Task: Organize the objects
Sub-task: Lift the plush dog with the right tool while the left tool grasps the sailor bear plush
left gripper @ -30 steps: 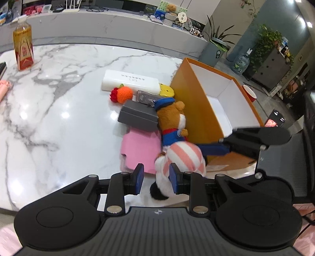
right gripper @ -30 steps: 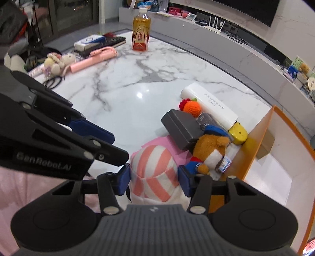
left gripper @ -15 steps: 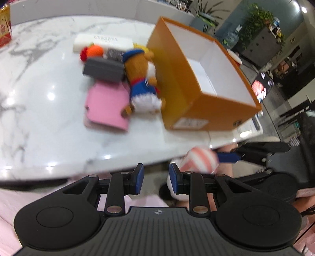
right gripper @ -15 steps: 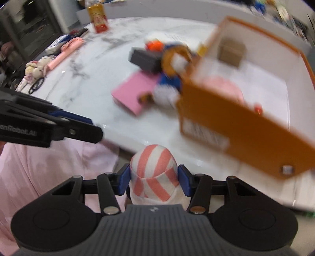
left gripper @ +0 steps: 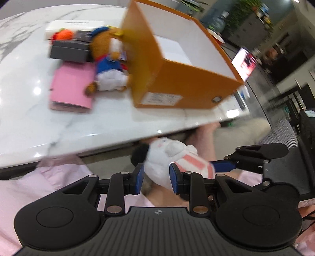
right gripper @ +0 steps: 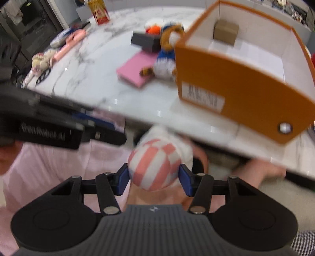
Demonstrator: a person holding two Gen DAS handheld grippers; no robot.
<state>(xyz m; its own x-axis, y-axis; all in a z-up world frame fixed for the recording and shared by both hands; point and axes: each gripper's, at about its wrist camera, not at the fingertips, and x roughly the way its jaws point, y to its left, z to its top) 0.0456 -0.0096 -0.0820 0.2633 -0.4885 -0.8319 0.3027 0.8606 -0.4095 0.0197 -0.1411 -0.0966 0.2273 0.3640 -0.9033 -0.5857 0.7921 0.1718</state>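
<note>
My right gripper (right gripper: 154, 179) is shut on a white plush toy with a pink-striped hat (right gripper: 154, 167), held off the table's near edge above the person's lap. In the left wrist view the toy (left gripper: 169, 153) lies between my left gripper's (left gripper: 156, 176) blue pads, which stand a little apart around its white body. The orange box (right gripper: 236, 82) stands open on the marble table (right gripper: 94, 65), with a small brown carton (right gripper: 225, 32) inside. A bear plush in blue (left gripper: 108, 65), a pink booklet (left gripper: 71, 86) and a dark grey case (left gripper: 69, 52) lie left of the box.
An orange knitted toy (left gripper: 65, 35) and a white oblong box (left gripper: 69, 24) lie behind the grey case. A drink bottle (right gripper: 99, 10), a pink stick (right gripper: 72, 40), scissors and a small plush (right gripper: 42, 60) sit at the table's far left. The table edge (left gripper: 98, 141) is just ahead.
Both grippers have pulled back off the table toward the person. The right gripper carried the striped toy with it, and the toy now sits between the left gripper's pads.
</note>
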